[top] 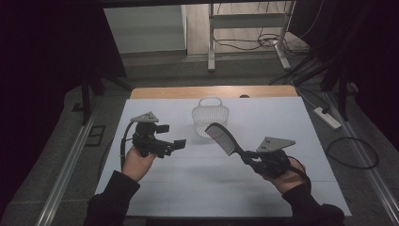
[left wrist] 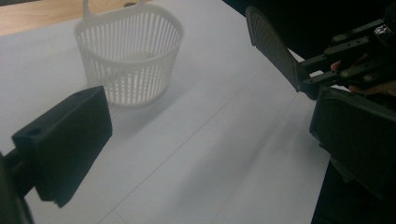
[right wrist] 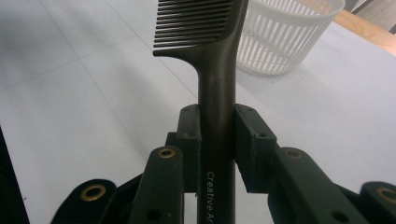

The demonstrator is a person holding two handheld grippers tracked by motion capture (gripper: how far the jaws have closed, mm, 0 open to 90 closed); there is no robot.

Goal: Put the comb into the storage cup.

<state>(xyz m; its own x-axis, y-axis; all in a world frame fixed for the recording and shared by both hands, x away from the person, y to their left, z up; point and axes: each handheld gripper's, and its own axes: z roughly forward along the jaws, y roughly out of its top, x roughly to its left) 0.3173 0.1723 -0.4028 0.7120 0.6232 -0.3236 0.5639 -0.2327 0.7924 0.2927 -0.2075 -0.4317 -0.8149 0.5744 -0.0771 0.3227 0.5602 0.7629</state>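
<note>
Right gripper [top: 248, 159]: jaws clamped on the handle of a dark comb [top: 222, 138]. In the right gripper view the two pads press the handle [right wrist: 218, 140] from either side, with the toothed head [right wrist: 194, 23] sticking out past them. The comb is in the air, clear of the sheet, head slanting toward the far edge of the table.

Left gripper [top: 171, 141]: jaws apart, nothing between them. It hangs over the left half of the white sheet [top: 188, 183], pointing toward the middle. In the left gripper view one of its pads [left wrist: 65, 142] sits in the foreground, and beyond it are the basket and the other gripper with the comb [left wrist: 271, 44].

White slotted basket [top: 210, 118]: upright on the sheet, near the middle of the far edge, where a strip of bare wood table [top: 160, 92] begins. From the high view the comb head sits just nearer than the basket rim and slightly to its right; whether it overlaps the opening I cannot tell. The basket [right wrist: 285, 37] looks empty as far as the slats allow.

Judgement on progress: pick-up appears complete, grip looks firm and centred on the handle. Remaining: carry the head over the rim, lower it in, let go. Comb not yet in the basket. Roughly halfway. The left gripper has no evident part yet; it may be meant to steady the light basket.
</note>
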